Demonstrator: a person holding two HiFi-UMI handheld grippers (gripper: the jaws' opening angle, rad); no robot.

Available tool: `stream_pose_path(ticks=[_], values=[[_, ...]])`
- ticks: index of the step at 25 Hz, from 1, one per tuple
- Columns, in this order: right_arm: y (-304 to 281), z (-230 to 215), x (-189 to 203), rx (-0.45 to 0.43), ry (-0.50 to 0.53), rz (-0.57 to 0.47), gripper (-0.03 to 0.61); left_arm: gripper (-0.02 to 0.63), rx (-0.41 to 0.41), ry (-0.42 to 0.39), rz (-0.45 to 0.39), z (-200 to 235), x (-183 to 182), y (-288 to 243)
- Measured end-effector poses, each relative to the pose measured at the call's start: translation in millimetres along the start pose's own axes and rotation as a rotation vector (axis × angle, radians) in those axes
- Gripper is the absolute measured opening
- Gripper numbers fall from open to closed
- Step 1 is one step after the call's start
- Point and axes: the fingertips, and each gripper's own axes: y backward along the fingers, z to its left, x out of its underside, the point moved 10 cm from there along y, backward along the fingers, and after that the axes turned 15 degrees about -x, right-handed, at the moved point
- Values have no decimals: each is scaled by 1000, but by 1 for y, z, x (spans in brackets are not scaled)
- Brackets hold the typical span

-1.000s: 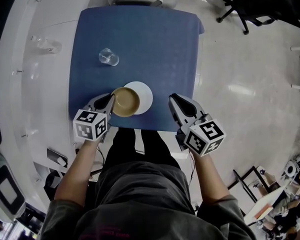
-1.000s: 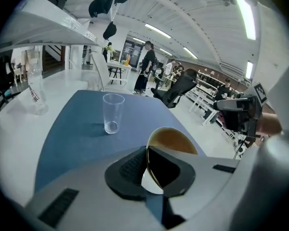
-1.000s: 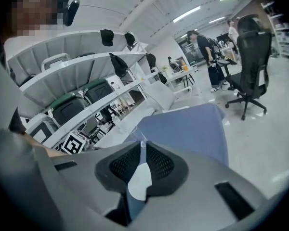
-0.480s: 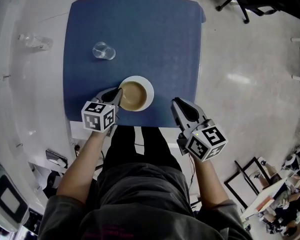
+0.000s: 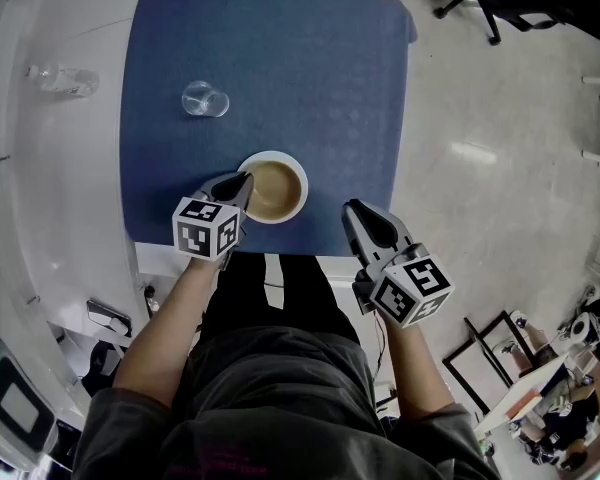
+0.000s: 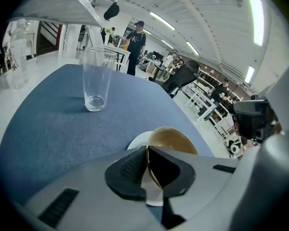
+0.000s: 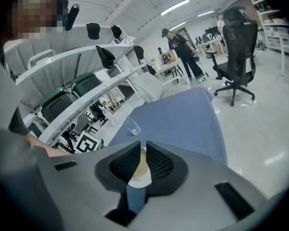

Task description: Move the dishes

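The head view places the tan ceramic bowl (image 5: 273, 188) over a round white plate (image 5: 300, 172) by the blue table's (image 5: 310, 88) near edge. The left gripper view alone shows the left gripper (image 6: 147, 150) pinching the bowl's rim. The right gripper (image 7: 141, 148) is closed and empty.

Overhead plus gripper views; shared bowl (image 5: 275, 190)

On the blue bench (image 5: 310, 78): one brown bowl (image 5: 273, 189), one white plate (image 5: 301, 190), one clear glass (image 5: 204, 99). Beyond its left edge: one plastic bottle (image 5: 60, 78). Two tongs: left tongs (image 5: 242, 181), right tongs (image 5: 351, 209).
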Motion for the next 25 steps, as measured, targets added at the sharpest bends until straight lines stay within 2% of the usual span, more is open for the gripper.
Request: stream_pose_path(ticks=[13,19,25], values=[[-8,2,-4,-10,-6,15,41,19,-1,-29,14,0,1,0],[-11,6,-5,-14,-1,21,41,72,11,-30,23,1,5,2],[-14,11,-11,-17,1,-3,42,103,7,-49,-18,6,-3,19]])
